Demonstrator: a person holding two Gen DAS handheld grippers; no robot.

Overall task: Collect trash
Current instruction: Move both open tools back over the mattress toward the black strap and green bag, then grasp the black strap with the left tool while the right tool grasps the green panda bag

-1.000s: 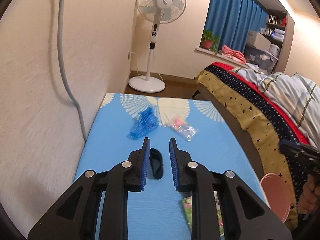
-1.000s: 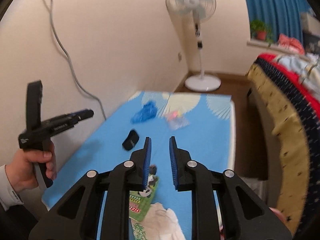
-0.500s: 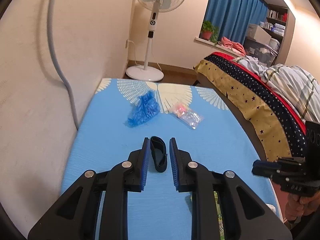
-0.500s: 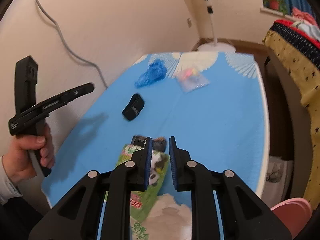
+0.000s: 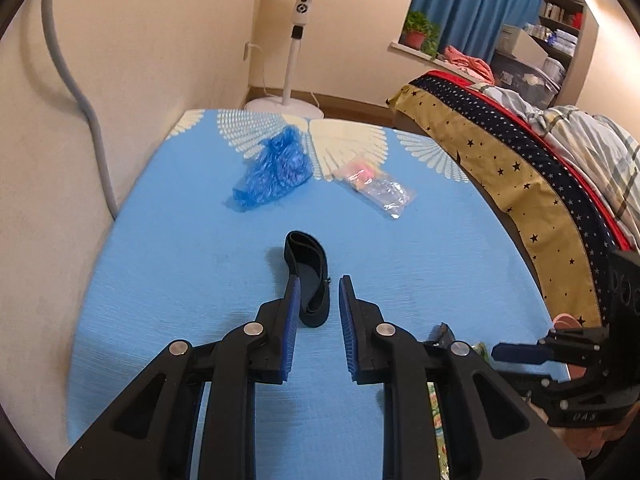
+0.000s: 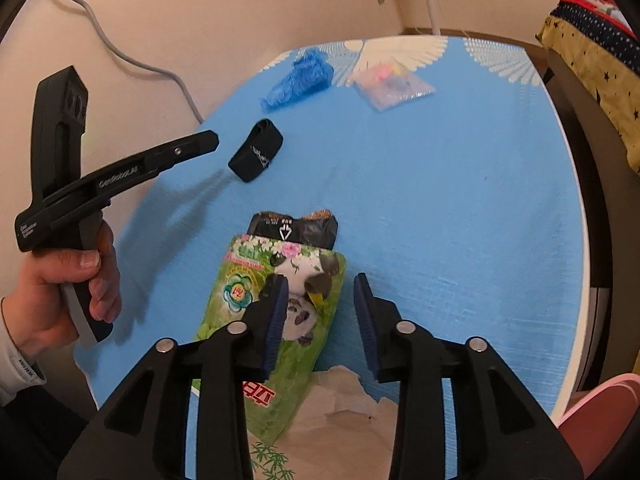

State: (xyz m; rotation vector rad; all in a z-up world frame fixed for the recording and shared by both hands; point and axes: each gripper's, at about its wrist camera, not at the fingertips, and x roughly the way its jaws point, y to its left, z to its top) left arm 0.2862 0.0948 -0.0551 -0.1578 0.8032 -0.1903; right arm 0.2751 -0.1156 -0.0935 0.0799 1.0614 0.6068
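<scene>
Jaws of both grippers parted, holding nothing. Left gripper (image 5: pixel 319 280) now hovers short of black band (image 5: pixel 307 278) mid-table; right gripper (image 6: pixel 320 278) has widened, descended over green panda wrapper (image 6: pixel 280 320) near table (image 6: pixel 460 200) front edge.

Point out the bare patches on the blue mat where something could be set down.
Bare: the right half of the blue mat, between clear packet and panda wrapper; also the wall-side strip left of the black band. Crowded: the near edge, where wrapper, white paper and both grippers gather.
</scene>
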